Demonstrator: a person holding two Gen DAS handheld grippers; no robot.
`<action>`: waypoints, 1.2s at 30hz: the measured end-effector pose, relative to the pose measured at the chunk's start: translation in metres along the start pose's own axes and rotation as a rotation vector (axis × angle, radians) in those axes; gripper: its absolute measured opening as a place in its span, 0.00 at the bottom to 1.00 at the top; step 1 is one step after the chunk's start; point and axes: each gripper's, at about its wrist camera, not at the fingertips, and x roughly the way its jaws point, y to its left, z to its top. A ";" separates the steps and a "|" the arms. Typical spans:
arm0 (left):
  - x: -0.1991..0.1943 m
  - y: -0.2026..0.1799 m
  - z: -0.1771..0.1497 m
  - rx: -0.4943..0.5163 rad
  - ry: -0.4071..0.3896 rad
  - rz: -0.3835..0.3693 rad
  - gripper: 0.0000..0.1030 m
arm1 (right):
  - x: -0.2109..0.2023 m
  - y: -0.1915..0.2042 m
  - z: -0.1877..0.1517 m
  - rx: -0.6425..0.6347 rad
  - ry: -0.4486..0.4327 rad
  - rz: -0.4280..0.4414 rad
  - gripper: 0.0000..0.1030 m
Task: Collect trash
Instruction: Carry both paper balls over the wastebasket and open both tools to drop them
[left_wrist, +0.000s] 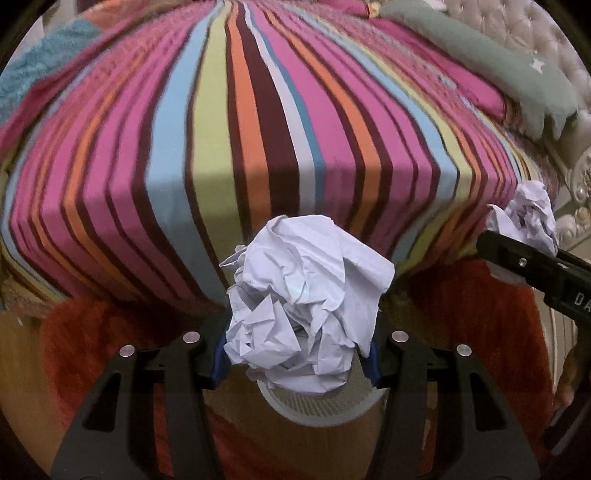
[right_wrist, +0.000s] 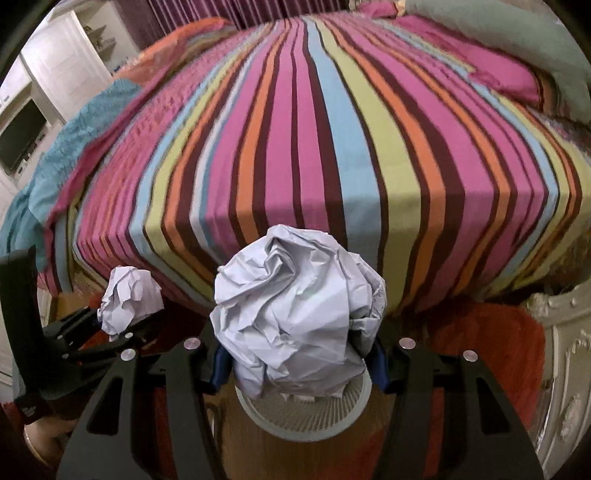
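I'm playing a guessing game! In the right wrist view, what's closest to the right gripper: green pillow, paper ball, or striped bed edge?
1. Paper ball, held in the right gripper.
2. Bed edge, just beyond.
3. Green pillow, far upper right.

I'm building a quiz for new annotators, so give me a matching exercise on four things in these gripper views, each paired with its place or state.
Things:
1. crumpled white paper ball
2. white mesh wastebasket
3. grey-green pillow
4. red shaggy rug

Places or states:
A. on the floor beside the bed
B. clamped in the left gripper
C. at the striped bed's head end
D. below the held paper

Pairs: 1-B, 2-D, 3-C, 4-A
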 end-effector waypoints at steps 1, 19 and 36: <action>0.007 -0.002 -0.005 0.003 0.032 -0.009 0.52 | 0.007 -0.001 -0.004 0.005 0.030 0.002 0.53; 0.112 -0.011 -0.029 -0.001 0.447 -0.031 0.52 | 0.134 -0.040 -0.056 0.227 0.538 0.073 0.53; 0.184 -0.004 -0.043 -0.065 0.677 -0.064 0.52 | 0.199 -0.051 -0.083 0.364 0.768 0.051 0.54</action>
